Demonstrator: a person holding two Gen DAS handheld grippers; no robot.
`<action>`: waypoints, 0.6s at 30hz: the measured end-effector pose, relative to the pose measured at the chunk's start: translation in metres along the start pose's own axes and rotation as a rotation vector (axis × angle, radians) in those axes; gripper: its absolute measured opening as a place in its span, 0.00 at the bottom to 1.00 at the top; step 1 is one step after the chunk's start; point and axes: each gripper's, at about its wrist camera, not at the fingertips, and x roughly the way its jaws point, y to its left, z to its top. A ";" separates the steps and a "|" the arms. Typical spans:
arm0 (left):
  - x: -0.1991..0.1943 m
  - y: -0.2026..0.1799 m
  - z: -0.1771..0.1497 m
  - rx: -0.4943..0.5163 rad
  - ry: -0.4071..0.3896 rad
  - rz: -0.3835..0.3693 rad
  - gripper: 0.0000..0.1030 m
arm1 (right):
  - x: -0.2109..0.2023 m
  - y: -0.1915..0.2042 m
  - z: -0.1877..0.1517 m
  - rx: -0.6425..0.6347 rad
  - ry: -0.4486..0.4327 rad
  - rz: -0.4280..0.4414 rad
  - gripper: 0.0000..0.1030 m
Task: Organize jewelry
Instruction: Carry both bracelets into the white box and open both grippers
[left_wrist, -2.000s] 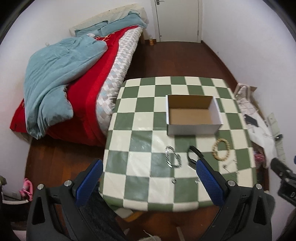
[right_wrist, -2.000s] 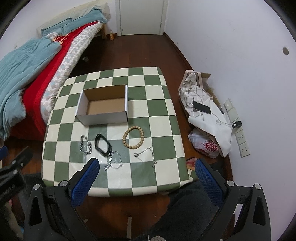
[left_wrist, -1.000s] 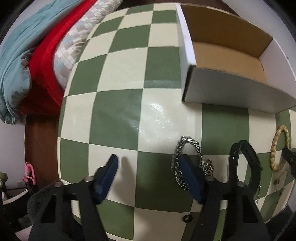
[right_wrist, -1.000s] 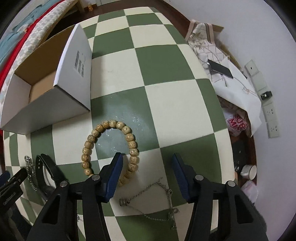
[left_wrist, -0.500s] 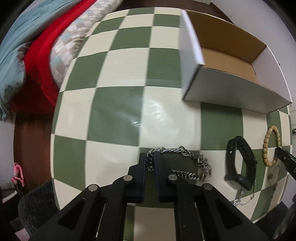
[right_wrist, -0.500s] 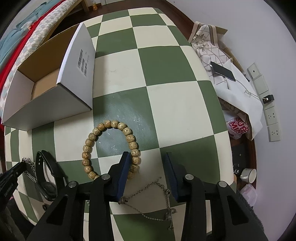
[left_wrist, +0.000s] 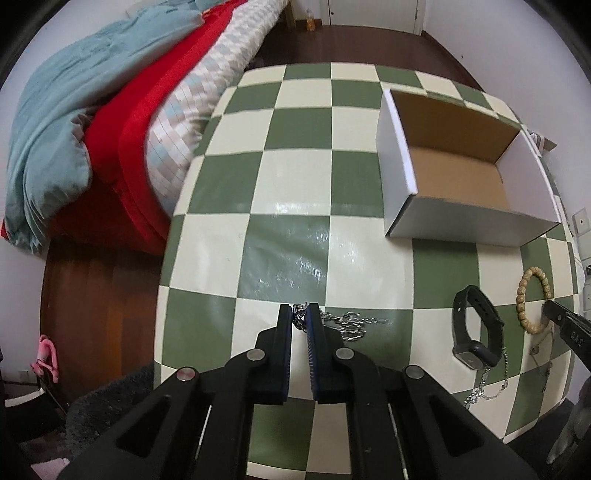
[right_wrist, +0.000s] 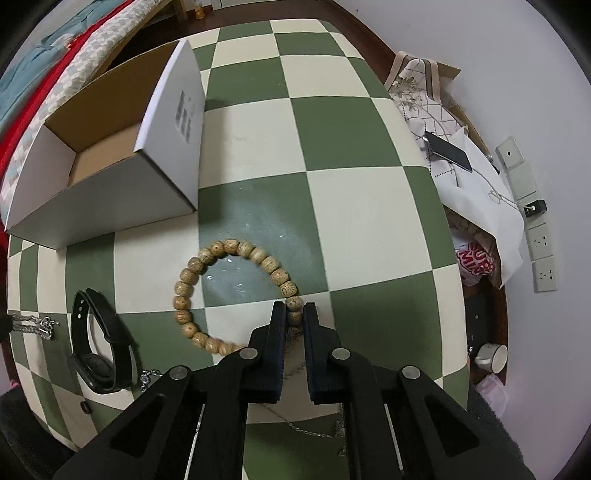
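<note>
An open white cardboard box with a brown inside stands on the green-and-cream checkered table. My left gripper is shut on one end of a silver chain bracelet, which trails right on the table. My right gripper is shut on a wooden bead bracelet at its near right side. A black smart band lies between the two. Thin silver chains lie near the table's front edge.
A bed with red and teal covers stands to the left of the table. To the right, on the floor by the wall, are bags, a phone and a cup. Wall sockets are close by.
Both grippers came down from above the table and closed. The left shut on the silver chain bracelet and drew it out sideways; the right shut on the bead bracelet.
</note>
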 end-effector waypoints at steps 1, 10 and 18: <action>-0.003 0.000 0.002 0.001 -0.009 -0.002 0.05 | -0.003 0.000 -0.001 0.007 -0.009 0.008 0.09; -0.045 -0.006 0.015 0.027 -0.122 -0.017 0.05 | -0.059 0.000 0.001 0.021 -0.135 0.063 0.09; -0.087 -0.022 0.029 0.046 -0.222 -0.033 0.05 | -0.119 0.019 0.008 -0.036 -0.241 0.053 0.09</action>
